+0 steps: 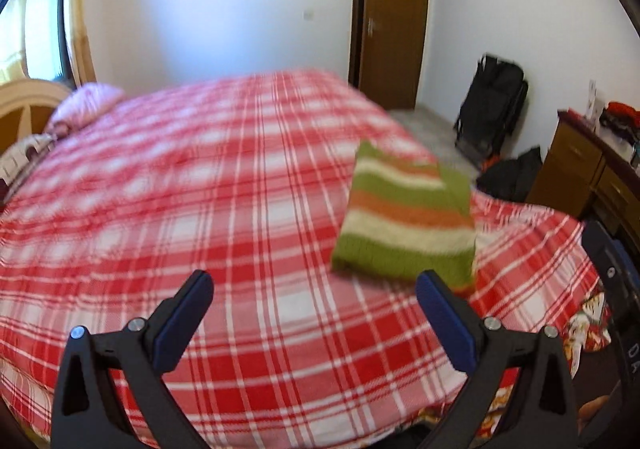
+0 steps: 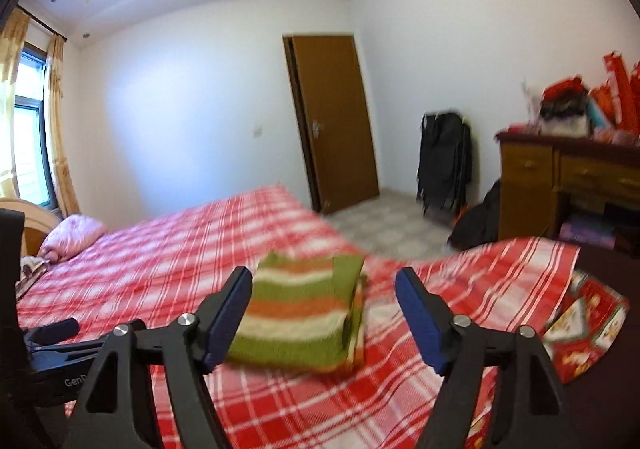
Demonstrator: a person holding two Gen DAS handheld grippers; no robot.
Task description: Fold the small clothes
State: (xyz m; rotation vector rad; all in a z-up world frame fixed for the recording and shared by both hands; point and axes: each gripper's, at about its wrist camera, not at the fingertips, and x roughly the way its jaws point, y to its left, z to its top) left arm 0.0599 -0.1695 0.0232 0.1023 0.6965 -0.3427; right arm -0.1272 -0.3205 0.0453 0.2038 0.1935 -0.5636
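Left gripper (image 1: 314,285) and right gripper (image 2: 324,281) both spread wide, empty, folded sweater (image 1: 404,217) (blurred, apparently knit), ceiling only in right view

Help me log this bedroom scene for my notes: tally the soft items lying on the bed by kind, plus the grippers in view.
Folded striped knit garment: 1
Pink pillow: 1
Red plaid bedspread: 1
Grippers, left gripper and right gripper, both open and empty: 2
Total: 5
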